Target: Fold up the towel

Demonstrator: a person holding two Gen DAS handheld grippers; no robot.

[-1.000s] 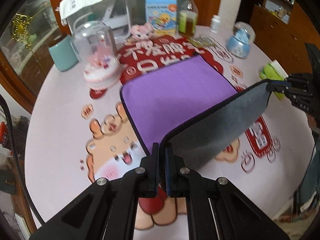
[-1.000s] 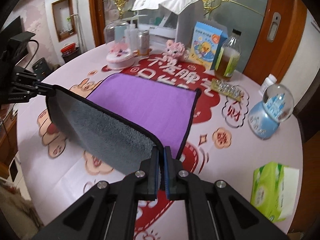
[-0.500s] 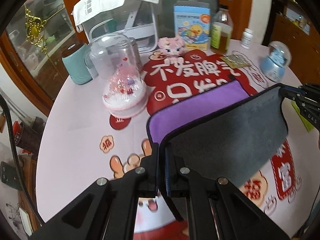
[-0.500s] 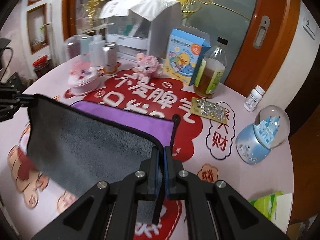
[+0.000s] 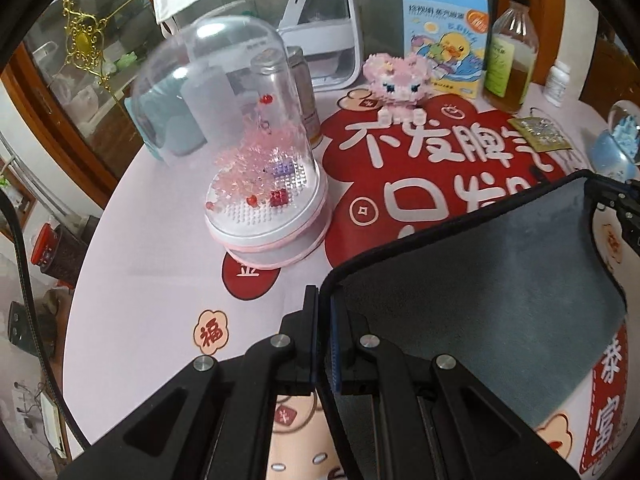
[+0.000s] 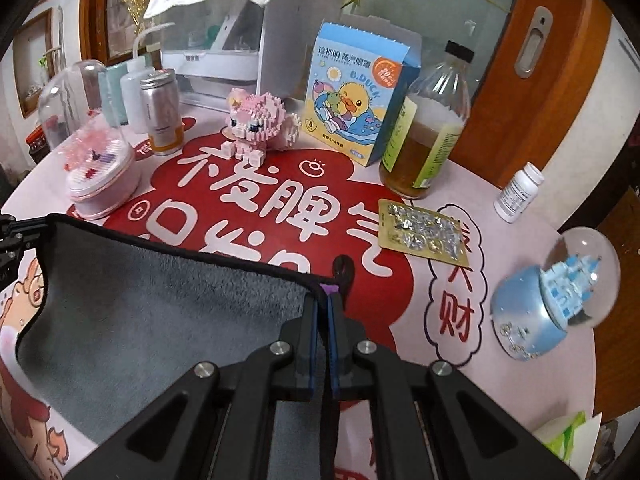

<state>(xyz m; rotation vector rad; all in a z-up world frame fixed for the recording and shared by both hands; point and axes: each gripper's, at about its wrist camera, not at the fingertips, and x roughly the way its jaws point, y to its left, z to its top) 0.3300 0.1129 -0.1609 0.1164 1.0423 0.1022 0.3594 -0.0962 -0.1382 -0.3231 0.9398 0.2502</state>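
The towel (image 5: 492, 276) is grey on the side facing up, purple on the other, with a black hem. It is folded over on the pink tablecloth. My left gripper (image 5: 323, 304) is shut on its left corner. My right gripper (image 6: 323, 302) is shut on its right corner, where a bit of purple shows. The towel spreads grey in the right wrist view (image 6: 160, 312). Each gripper shows at the edge of the other's view, the right gripper (image 5: 616, 204) and the left gripper (image 6: 12, 236).
Just beyond the towel stand a clear dome with pink bricks (image 5: 256, 168), a pink brick toy (image 6: 256, 124), a blue duck box (image 6: 356, 92), a bottle of amber liquid (image 6: 428, 132), a pill blister (image 6: 424, 232), a white pill bottle (image 6: 518, 192) and a snow globe (image 6: 556, 300).
Both grippers have carried the held towel edge forward over the purple half, toward the far side of the table. The purple face is now covered and the grey side lies on top.
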